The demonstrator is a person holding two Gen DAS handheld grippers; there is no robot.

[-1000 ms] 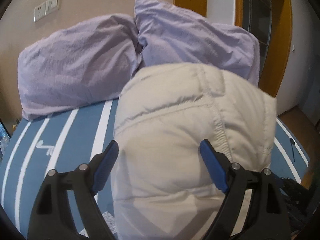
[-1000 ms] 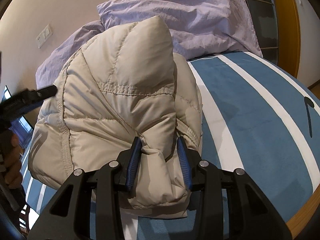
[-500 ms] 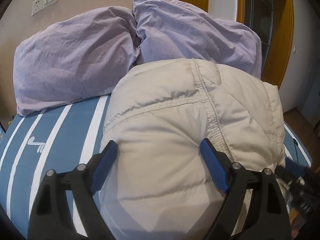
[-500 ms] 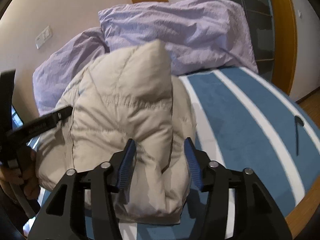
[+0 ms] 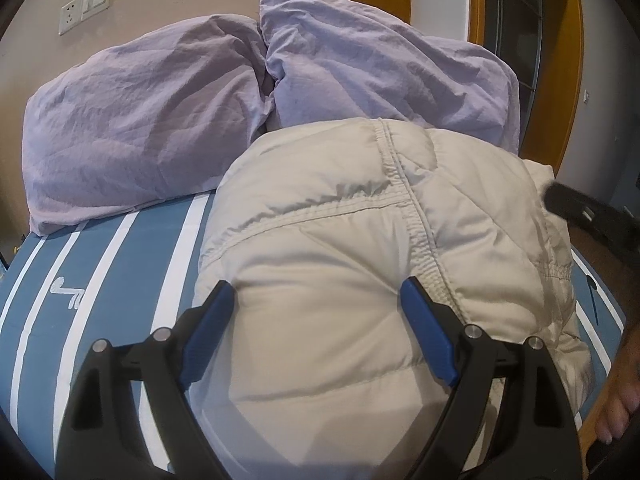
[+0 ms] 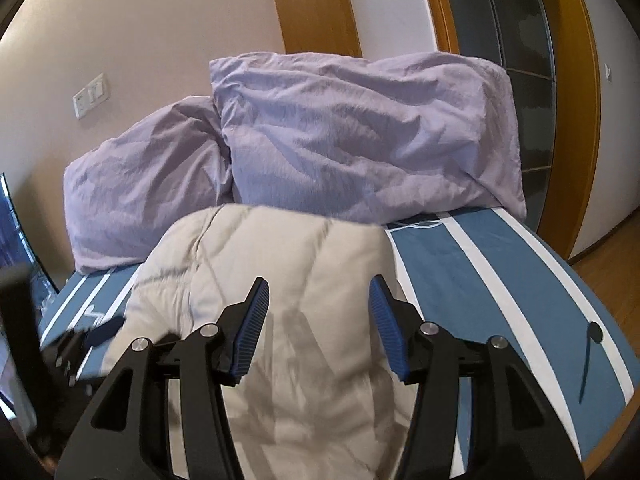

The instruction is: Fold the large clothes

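Your left gripper has its jaws wide apart around the near end of the jacket; whether the blue pads press the fabric, you cannot tell from here. Your right gripper has its jaws apart above the jacket, gripping nothing. The beige puffer jacket lies bunched on the striped blue bed, near the two lilac pillows at the far end.

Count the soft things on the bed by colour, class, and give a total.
Purple pillows: 2 (left pillow, right pillow)
Beige puffer jacket: 1
Total: 3
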